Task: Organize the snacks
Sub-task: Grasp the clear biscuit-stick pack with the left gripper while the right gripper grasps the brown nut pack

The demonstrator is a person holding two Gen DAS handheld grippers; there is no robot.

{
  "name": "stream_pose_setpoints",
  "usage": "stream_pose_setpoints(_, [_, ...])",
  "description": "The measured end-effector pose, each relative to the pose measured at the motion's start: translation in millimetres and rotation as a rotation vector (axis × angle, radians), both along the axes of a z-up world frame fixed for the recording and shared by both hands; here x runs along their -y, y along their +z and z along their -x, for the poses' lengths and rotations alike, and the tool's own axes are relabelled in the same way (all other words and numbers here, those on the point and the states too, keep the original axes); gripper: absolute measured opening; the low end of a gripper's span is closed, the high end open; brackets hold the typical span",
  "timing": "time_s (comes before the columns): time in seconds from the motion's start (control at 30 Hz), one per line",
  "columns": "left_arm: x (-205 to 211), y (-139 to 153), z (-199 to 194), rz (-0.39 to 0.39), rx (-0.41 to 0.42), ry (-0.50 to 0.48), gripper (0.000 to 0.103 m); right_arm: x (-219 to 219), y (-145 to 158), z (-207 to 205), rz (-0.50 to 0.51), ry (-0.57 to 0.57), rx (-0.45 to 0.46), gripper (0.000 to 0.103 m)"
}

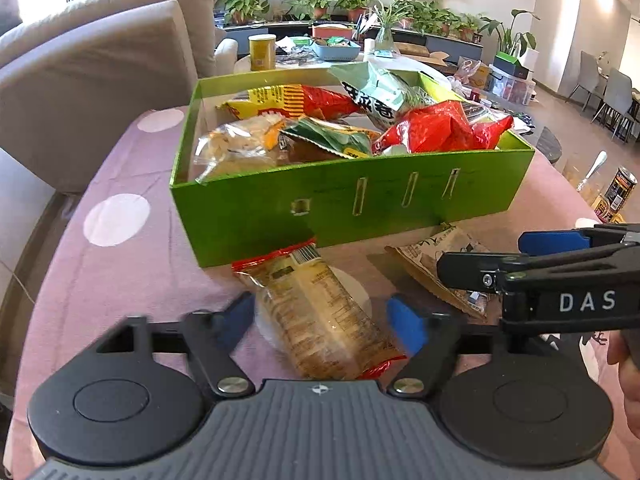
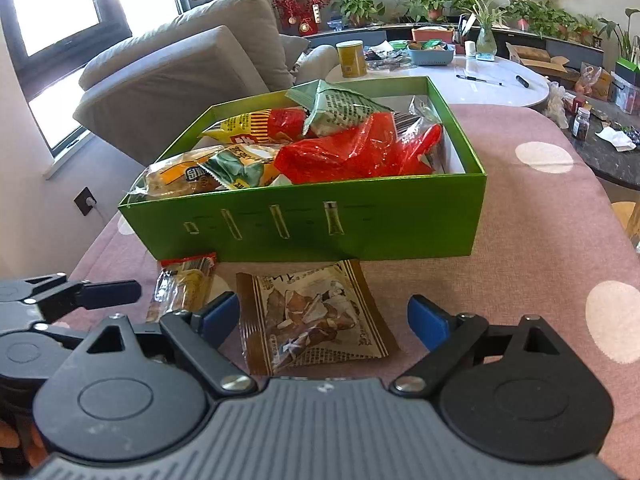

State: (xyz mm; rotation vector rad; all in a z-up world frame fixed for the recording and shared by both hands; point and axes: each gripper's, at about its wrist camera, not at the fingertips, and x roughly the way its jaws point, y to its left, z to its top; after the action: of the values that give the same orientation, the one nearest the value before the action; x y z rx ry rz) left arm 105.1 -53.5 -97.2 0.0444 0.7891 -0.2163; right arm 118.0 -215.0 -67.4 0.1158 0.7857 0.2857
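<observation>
A clear packet of yellow biscuits with red ends (image 1: 320, 316) lies on the pink dotted tablecloth in front of the green box (image 1: 360, 200). My left gripper (image 1: 324, 320) straddles it, open, with its blue pads close to both sides. To its right lies a brown snack packet (image 2: 316, 316). My right gripper (image 2: 324, 316) stands open around that one, its pads well clear of it. The green box (image 2: 320, 224) holds several snack bags, red, yellow and green. In the left wrist view the right gripper (image 1: 512, 254) reaches in from the right, over the brown packet (image 1: 432, 256).
A grey sofa (image 1: 100, 80) stands left of the table. Behind the box is a white table (image 2: 500, 76) with a yellow can (image 2: 352, 58) and a blue basket (image 2: 432, 54). A dark can (image 1: 620, 190) stands off the right edge. A hand (image 1: 624, 380) shows at right.
</observation>
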Motion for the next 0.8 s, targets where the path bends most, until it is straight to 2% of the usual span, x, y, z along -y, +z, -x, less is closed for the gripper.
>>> stream_pose_setpoints(0.17, [-10.6, 0.5, 3.9, 0.03, 0.009, -0.002, 0.037, -2.5, -1.8, -3.3, 0.007, 0.01, -0.01, 0.075])
stream_pose_setpoints(0.33, [-27.7, 4.5, 12.9, 0.046, 0.025, 0.031, 0.037, -8.6, -3.7, -5.2, 0.006, 0.022, -0.02, 0.075])
stream_pose_setpoints(0.8, [-44.7, 12.9, 27.8, 0.074, 0.063, 0.046, 0.037, -33.6, -15.3, -12.5, 0.106, 0.02, -0.022, 0.076])
